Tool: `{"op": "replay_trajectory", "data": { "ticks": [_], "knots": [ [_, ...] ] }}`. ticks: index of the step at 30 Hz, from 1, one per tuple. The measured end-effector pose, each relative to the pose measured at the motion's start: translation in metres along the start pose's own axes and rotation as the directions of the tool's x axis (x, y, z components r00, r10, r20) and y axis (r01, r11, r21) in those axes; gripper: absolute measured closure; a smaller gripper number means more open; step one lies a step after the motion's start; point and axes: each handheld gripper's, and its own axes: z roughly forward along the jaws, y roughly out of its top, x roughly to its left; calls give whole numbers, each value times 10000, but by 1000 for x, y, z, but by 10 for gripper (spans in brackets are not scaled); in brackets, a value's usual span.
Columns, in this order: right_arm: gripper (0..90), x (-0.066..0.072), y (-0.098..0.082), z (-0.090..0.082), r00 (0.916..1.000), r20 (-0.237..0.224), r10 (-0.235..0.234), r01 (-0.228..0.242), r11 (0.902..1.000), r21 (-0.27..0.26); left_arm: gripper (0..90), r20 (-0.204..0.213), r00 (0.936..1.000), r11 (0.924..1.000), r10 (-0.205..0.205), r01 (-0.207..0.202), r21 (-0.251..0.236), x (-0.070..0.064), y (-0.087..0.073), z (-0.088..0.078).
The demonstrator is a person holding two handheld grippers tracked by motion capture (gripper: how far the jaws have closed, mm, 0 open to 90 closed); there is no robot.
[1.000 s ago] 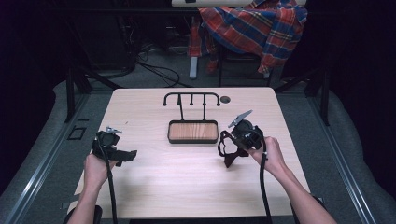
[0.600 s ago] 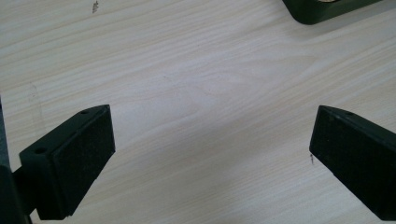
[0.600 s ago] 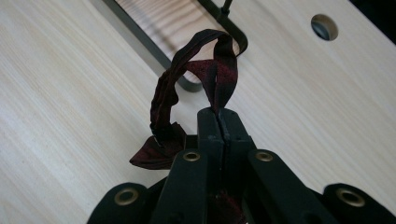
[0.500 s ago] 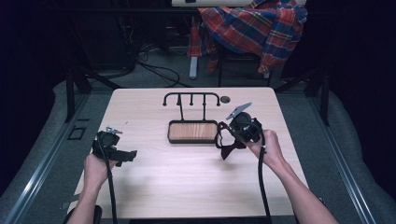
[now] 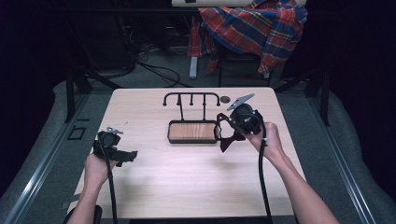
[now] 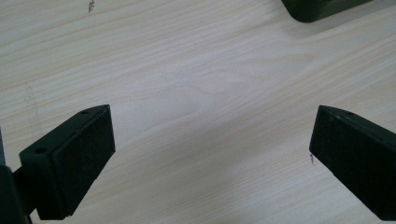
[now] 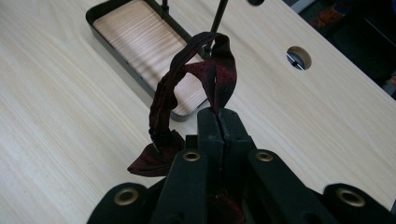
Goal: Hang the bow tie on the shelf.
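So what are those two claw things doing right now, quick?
Left gripper: open, holding nothing, over the pale wooden table.
Right gripper: shut on a dark red fabric bow tie, beside the black metal stand with a wooden base.

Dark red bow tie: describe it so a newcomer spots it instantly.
Start at the light wooden table, then find the black stand with a wooden tray base near its far middle. Just right of that tray, the right tool is shut on the dark red bow tie, a limp strap loop with a bow hanging below. It is the only fabric item over the table.
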Motion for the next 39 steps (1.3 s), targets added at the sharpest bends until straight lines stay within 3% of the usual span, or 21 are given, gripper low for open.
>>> {"op": "replay_trajectory", "data": {
  "ticks": [21,39],
  "knots": [
    [893,-14,32,-9,9998,114,177,-169,9975,-691,2,-12,10000,9999,32,-32,166,1,0,2],
    [893,-30,46,15,9974,236,674,-656,9953,-712,5,-38,10000,9995,89,-88,319,0,0,4]
  ]
}}
